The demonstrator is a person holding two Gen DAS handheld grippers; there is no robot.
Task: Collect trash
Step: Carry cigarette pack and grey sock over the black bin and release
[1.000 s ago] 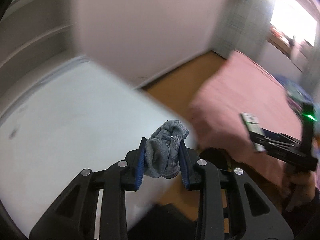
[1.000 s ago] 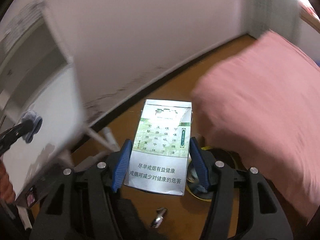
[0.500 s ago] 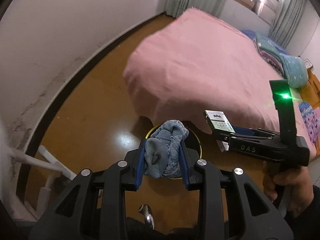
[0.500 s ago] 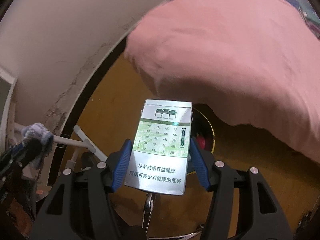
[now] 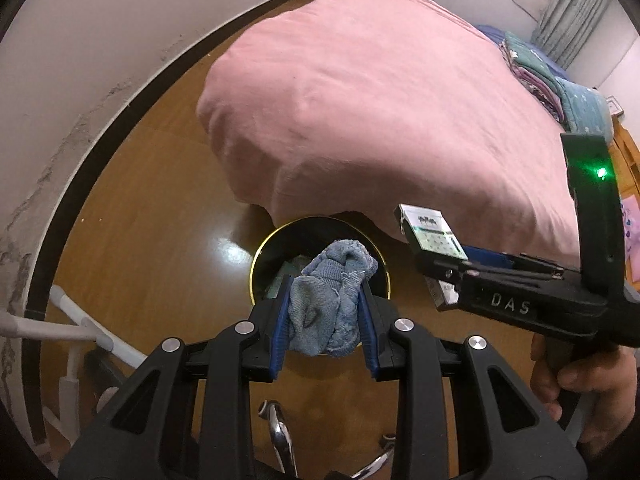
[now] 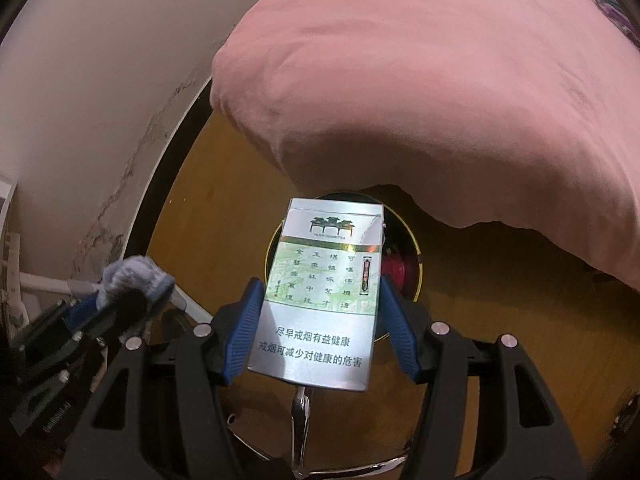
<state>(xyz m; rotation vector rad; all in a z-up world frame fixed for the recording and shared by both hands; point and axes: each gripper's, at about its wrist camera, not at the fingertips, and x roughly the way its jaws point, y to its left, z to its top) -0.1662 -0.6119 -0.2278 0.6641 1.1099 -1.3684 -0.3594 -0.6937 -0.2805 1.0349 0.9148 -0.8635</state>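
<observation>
My left gripper [image 5: 325, 320] is shut on a crumpled blue-grey cloth [image 5: 330, 300] and holds it above a round black trash bin [image 5: 276, 252] with a gold rim on the wooden floor. My right gripper [image 6: 320, 328] is shut on a silver and green cigarette pack [image 6: 320, 296], held over the same bin [image 6: 404, 264], which has red trash inside. In the left wrist view the right gripper [image 5: 444, 280] with the pack [image 5: 430, 234] is just right of the bin. In the right wrist view the left gripper [image 6: 128, 296] with the cloth [image 6: 134, 276] is at the left.
A bed with a pink cover [image 5: 380, 100] overhangs the bin's far side. A white wall with a dark skirting board [image 5: 80, 184] curves along the left. White tube legs [image 5: 72, 332] stand at the lower left. A chrome chair base [image 6: 300, 420] lies below the grippers.
Both grippers have swung away from the white desk and down toward the floor, closing in over the bin. Each keeps its hold on its item.
</observation>
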